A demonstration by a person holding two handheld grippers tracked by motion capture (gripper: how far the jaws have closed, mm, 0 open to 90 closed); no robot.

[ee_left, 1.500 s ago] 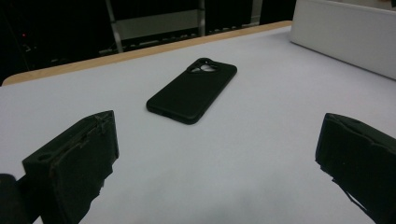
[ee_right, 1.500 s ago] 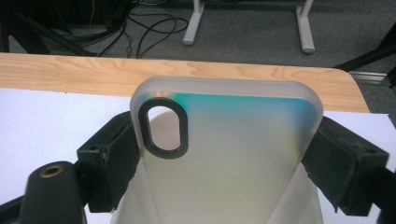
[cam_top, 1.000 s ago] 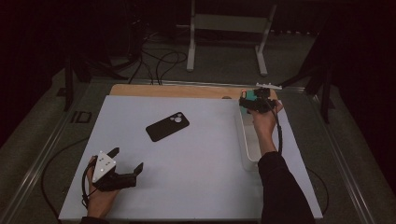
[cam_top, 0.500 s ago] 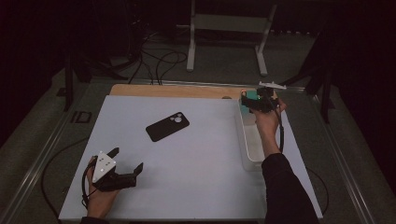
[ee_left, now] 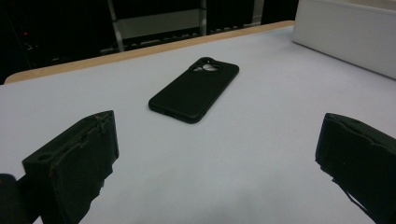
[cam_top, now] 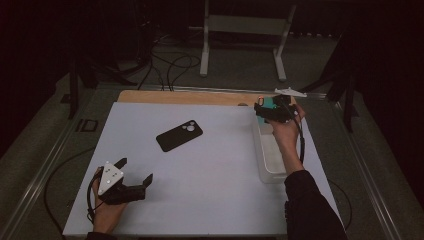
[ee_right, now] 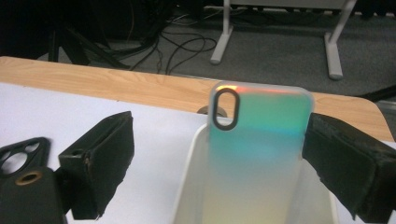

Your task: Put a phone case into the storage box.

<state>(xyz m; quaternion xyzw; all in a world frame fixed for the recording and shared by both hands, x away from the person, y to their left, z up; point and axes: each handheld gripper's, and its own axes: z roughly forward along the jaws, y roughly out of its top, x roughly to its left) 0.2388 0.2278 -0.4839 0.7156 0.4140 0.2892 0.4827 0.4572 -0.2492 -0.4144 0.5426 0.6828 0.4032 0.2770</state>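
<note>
Fingers of the right gripper are standing spread around an iridescent phone case leaning in a white bin; left gripper is resting released, black phone case lying ahead. No readable writing.

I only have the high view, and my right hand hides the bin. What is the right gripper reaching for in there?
Observer: A shimmering green-to-yellow phone case, standing upright at the far end of the white bin.
Operator: Is the right gripper closed on it?
Observer: No, it is open. One jaw sits close by the case's edge and the other stands well clear.
Operator: Is the left gripper lined up on the black case?
Observer: Yes. It is open, and the black case lies flat ahead between its jaws, with the camera hole at the far end.
</note>
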